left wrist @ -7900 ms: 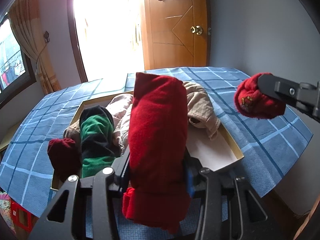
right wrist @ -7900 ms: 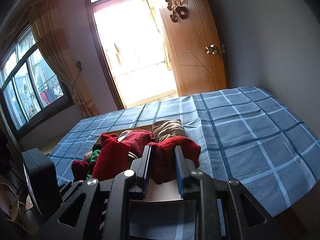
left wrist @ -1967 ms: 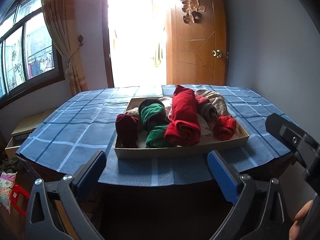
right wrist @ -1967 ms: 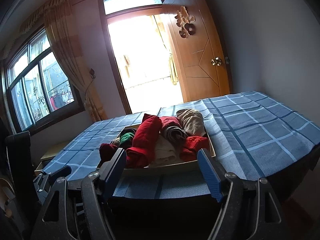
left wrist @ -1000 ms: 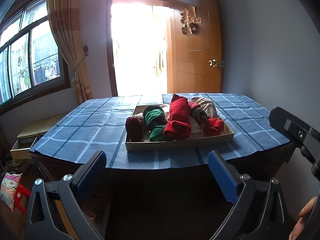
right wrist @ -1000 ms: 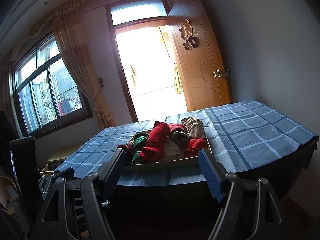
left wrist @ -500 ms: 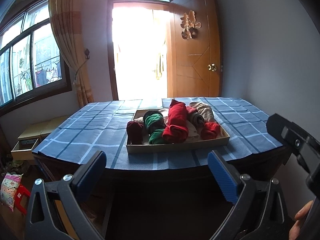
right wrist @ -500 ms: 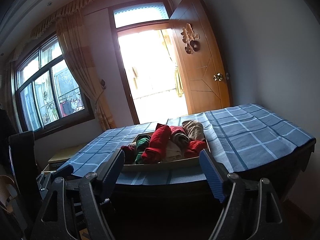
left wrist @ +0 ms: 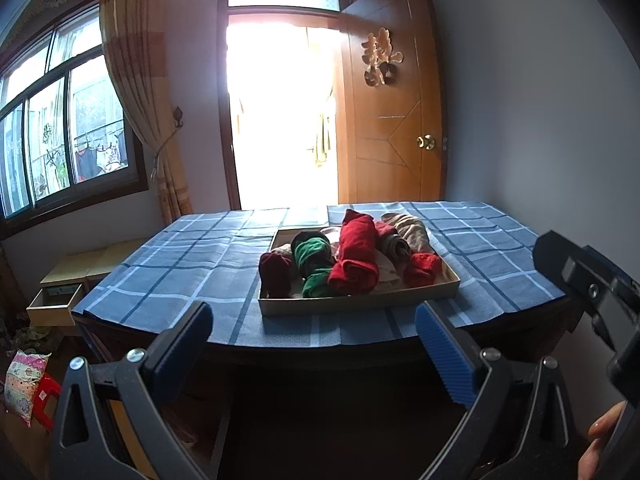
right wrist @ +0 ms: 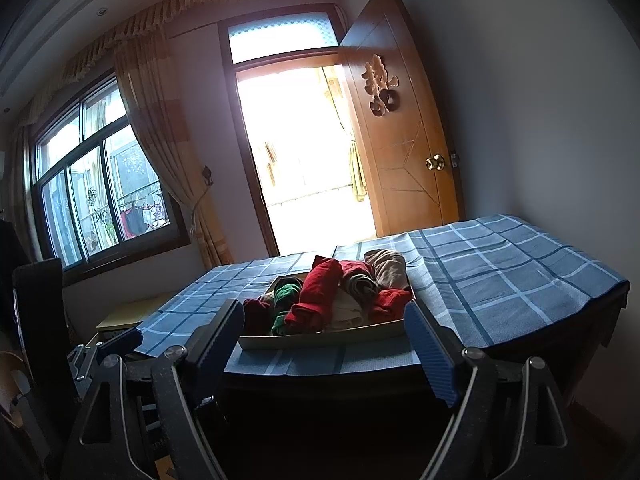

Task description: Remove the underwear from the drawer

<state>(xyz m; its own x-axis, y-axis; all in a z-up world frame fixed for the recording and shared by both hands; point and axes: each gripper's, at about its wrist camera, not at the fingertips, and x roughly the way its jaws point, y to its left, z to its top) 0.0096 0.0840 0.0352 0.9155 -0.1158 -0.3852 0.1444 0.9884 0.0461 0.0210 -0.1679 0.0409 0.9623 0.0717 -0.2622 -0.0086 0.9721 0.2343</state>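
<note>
While our left claw (left wrist: 314, 346) gapes empty and our right claw (right wrist: 324, 340) has just been spreading with nothing between its pads, the rolled underwear (left wrist: 354, 258) sits in the shallow drawer (left wrist: 360, 303) on the table (left wrist: 192, 264), well ahead of both.

I find one sign only: a gold cut-out ornament (left wrist: 381, 57) high on the open wooden door (left wrist: 394, 120), above its brass knob (left wrist: 426, 141). It looks like a double-happiness character, though I can't make out the strokes surely from here. I read no labels, brands or numbers elsewhere.
</note>
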